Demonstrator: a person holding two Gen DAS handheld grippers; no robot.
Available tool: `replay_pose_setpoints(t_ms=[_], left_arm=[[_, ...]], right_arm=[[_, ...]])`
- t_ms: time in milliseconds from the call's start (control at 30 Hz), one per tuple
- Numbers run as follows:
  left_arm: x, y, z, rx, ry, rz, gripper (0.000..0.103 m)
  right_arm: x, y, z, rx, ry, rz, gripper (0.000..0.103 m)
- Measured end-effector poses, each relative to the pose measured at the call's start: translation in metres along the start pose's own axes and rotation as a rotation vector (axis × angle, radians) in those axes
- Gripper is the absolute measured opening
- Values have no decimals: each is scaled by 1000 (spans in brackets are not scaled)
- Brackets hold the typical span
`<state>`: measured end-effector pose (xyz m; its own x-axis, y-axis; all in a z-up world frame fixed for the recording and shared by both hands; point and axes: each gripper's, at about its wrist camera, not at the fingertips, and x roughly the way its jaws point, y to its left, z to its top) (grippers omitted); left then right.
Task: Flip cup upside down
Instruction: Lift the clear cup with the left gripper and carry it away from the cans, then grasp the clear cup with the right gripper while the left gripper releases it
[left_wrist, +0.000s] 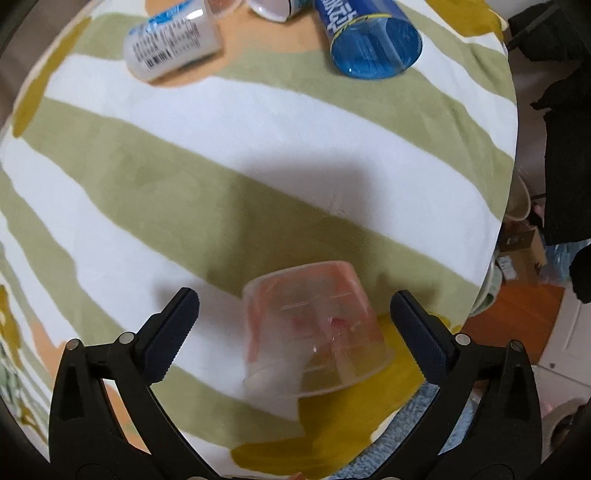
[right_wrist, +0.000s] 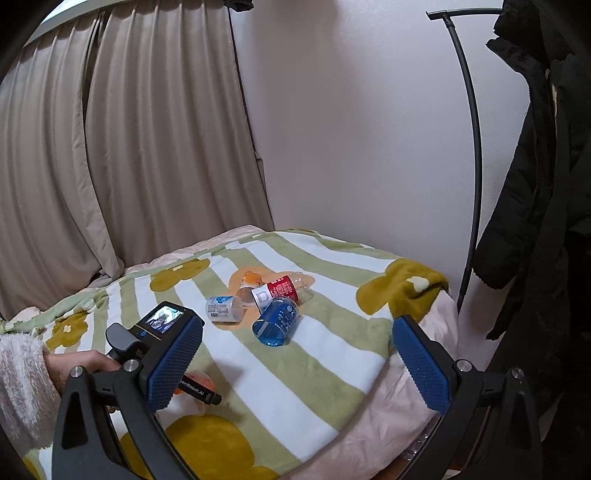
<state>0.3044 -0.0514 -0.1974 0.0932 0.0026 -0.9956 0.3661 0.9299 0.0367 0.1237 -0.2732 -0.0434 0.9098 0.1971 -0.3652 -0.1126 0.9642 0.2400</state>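
A clear plastic cup with pinkish-orange tint (left_wrist: 314, 328) stands upside down on the striped blanket (left_wrist: 258, 166), base up and rim down, slightly tilted. My left gripper (left_wrist: 291, 325) is open, with its jaws wide on either side of the cup and not touching it. In the right wrist view the cup shows only as an orange patch (right_wrist: 205, 382) behind the left gripper's fingers (right_wrist: 201, 391). My right gripper (right_wrist: 297, 365) is open and empty, held above the blanket's near right part.
Several containers lie at the blanket's far end: a blue cup (left_wrist: 373, 40) on its side, a white labelled cup (left_wrist: 173, 40), a red-labelled bottle (right_wrist: 282, 290) and an orange cup (right_wrist: 249, 280). The bed edge (left_wrist: 495, 236) is to the right; a black coat (right_wrist: 535, 184) hangs nearby.
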Motion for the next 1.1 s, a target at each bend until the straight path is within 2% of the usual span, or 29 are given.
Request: replay_pose_setpoints(t_ms=[167,233,333,433,567,600,667,733,767,833,933,1000,1100], left_arm=[[-21,1,-10,-1,-25,5,103],[-53,20,-10,-5,-40,-3,103],[-76,28,-21,-26,-73,-29,103],[-99,34,-38,-57,-109,-54,103],[-129,46,-79,-101,-178,-84,103],[-120,35,-89,-111,-189,-84,103],[-125,48,-109,-145,-225,-101,103],[-127,63,-126,-172,-249,-119,103],[-130,70,-135,-184,-264,-116,103],[-129,81,-148,-187,-269,-88,103],[-126,93,-163,-184,-279,-46,103],[-122,102,-171,-190,-280,-54,103],[-114,116,-178,-209,-275,-79,103]], right_arm=[[-5,6,2,-7,-6,13,103],[-7,9,4,-14,-9,21,103],[-9,14,12,-21,0,46,103],[-9,22,23,-59,18,58,103],[1,37,41,-106,87,132,103],[5,41,43,-120,110,142,103],[27,58,52,-166,225,138,103],[49,71,53,-184,334,172,103],[65,80,51,-185,401,207,103],[97,95,44,-182,500,222,103],[142,109,27,-138,654,247,103],[176,116,10,-71,784,262,103],[224,119,-17,36,951,207,103]])
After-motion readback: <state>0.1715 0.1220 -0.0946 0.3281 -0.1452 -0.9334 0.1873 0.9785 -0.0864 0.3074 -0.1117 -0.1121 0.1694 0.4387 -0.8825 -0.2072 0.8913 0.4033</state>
